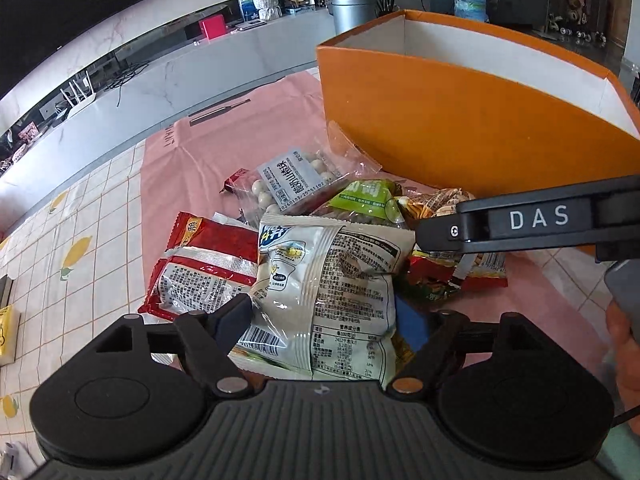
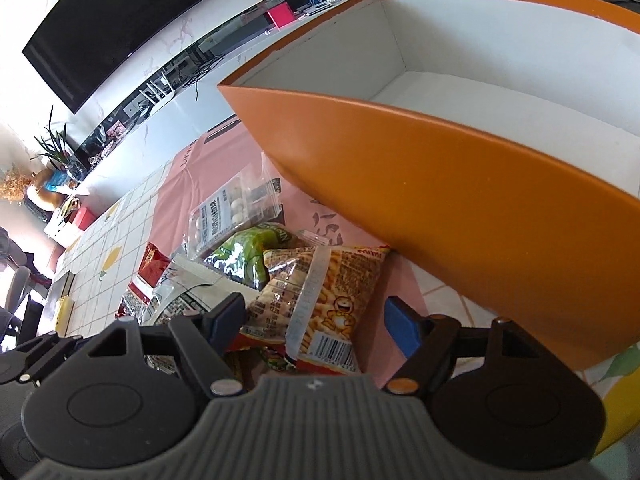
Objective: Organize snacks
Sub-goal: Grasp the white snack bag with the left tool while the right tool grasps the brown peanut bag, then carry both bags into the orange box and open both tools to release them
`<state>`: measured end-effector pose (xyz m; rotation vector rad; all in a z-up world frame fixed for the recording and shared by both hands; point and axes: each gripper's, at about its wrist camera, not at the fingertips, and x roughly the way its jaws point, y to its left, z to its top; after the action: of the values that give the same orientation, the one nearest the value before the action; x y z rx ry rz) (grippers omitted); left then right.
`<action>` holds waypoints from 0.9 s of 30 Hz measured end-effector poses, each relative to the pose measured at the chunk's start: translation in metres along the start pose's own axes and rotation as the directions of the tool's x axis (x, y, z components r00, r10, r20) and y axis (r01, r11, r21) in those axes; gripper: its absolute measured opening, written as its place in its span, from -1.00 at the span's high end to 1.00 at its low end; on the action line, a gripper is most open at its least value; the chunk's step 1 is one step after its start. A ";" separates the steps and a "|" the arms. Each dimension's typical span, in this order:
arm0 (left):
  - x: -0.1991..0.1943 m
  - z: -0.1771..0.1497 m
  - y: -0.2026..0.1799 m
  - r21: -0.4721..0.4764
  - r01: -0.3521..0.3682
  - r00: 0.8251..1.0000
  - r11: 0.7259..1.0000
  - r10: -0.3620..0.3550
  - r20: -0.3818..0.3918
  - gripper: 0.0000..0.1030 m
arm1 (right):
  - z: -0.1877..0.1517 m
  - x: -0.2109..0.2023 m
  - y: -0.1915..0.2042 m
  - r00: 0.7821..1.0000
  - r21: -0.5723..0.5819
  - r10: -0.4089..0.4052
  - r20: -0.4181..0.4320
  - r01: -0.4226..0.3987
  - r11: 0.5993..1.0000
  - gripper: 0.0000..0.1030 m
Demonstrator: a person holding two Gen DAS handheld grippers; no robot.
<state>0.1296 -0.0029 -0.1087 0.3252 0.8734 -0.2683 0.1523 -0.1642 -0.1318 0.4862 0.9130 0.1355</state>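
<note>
— Hovering low, the left hand-held gripper [image 1: 320,322] stands released around the white bag [image 1: 332,288] topping the snack pile beside the orange box [image 1: 460,120]. Advice?

— Close mid-bag, lift clear, then drop it over the wall. The right hand-held gripper [image 2: 316,320], also released, straddles the fries bag [image 2: 320,292].

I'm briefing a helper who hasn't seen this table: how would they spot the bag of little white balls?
Find the big orange box on the pink sheet. Snacks are piled before its near wall; the clear bag of white balls lies at the pile's far edge. It alone is see-through, with a white label.
</note>
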 end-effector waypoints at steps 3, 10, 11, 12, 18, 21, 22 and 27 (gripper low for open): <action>0.004 -0.001 -0.006 0.045 -0.034 0.999 0.998 0.035 -0.013 -0.83 | -0.002 0.004 -0.003 1.000 0.005 0.027 -0.015 -0.027 1.000 -0.26; -0.003 -0.002 -0.018 0.091 -0.069 0.998 0.993 0.070 -0.008 -0.47 | -0.008 0.001 0.005 1.000 -0.078 0.027 0.010 -0.027 0.997 0.01; -0.003 -0.001 -0.020 0.096 -0.081 0.997 0.992 0.081 -0.004 -0.37 | -0.010 -0.001 0.005 0.999 -0.088 0.029 0.016 -0.028 0.996 0.03; -0.005 -0.002 -0.021 0.100 -0.090 0.996 0.991 0.091 -0.003 -0.28 | -0.010 -0.003 0.006 0.999 -0.090 0.035 0.018 -0.034 0.995 0.05; -0.026 0.000 -0.017 0.043 -0.108 0.994 0.993 0.108 0.004 0.05 | -0.008 -0.022 0.009 0.997 -0.136 0.057 0.054 -0.049 0.990 0.21; -0.042 0.002 -0.018 0.024 -0.123 0.992 0.992 0.123 0.020 0.11 | -0.009 -0.038 0.012 0.995 -0.165 0.075 0.069 -0.063 0.984 0.24; -0.048 0.003 -0.018 0.017 -0.125 0.992 0.992 0.124 0.026 0.12 | -0.009 -0.044 0.013 0.994 -0.173 0.082 0.077 -0.068 0.983 0.24; -0.079 0.010 -0.019 -0.023 -0.132 0.989 0.991 0.133 0.064 0.17 | -0.008 -0.077 0.016 0.987 -0.202 0.111 0.120 -0.085 0.976 0.25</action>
<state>0.0816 -0.0171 -0.0441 0.3539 0.7856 -0.1468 0.1008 -0.1718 -0.0729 0.3520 0.7387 0.2779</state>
